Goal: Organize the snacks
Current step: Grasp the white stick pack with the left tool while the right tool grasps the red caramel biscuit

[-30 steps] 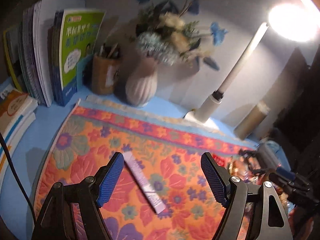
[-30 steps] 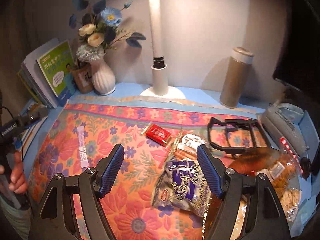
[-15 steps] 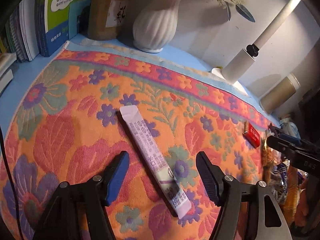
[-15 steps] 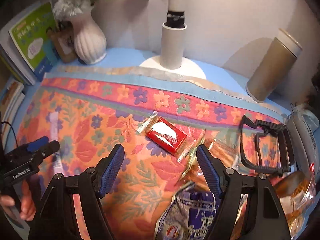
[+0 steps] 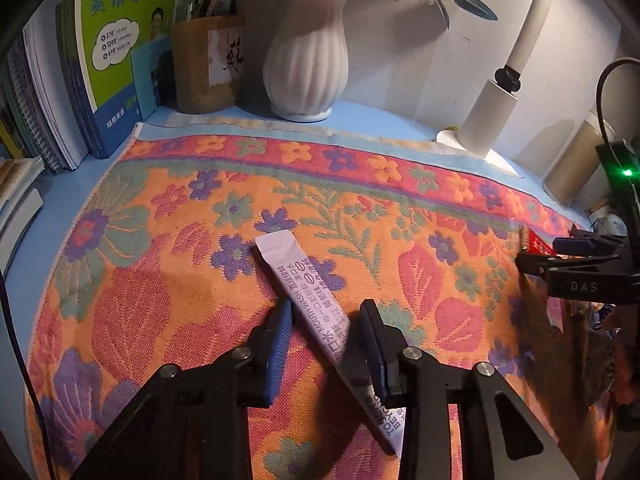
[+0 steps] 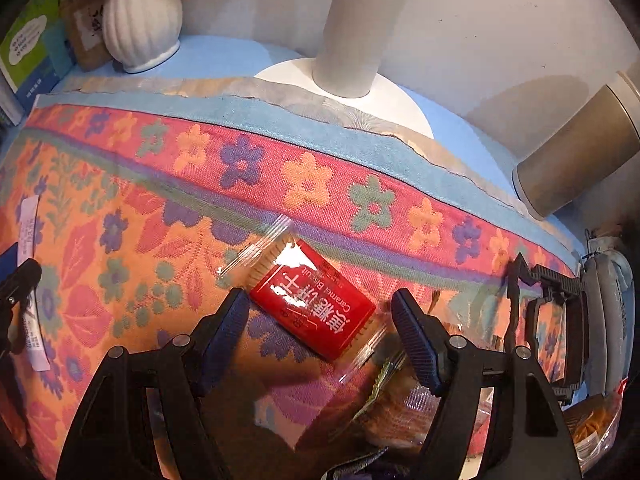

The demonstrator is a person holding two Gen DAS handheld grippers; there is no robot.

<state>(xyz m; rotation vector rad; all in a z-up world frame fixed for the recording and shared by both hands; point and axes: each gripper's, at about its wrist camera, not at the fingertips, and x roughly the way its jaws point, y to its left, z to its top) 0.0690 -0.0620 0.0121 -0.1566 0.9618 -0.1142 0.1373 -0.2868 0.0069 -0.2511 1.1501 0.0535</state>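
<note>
Cloth (image 5: 168, 308) with an orange and pink flower pattern covers the work surface under both tools. Left gripper (image 5: 326, 324) is down at the cloth, jaws narrow and closing, with the lilac mouthwash sachet (image 5: 316, 296) lying slantwise between the pads; the near pad's edge seems to touch it, but a firm pinch cannot be confirmed. The sachet's far end sticks out ahead of the fingertips, and its near end runs back under the right-hand finger, partly hidden. Ahead of this gripper, at the wall, stand a white ribbed vase (image 5: 306, 64), a brown pen holder (image 5: 208, 64) and upright books (image 5: 100, 60), their tops cut off by the frame. Right gripper (image 6: 320, 312) stands moderately wide, straddling the red caramel biscuit packet (image 6: 312, 304) without pressing it; the packet lies flat between the fingertips, its clear wrapper ends hard to trace against glare. Behind and below the right-hand finger, more snack bags (image 6: 404, 404) sit in shadow, unreadable. A white lamp base (image 6: 352, 40) and a tan cylinder (image 6: 580, 148) lie beyond, both cropped.
</note>
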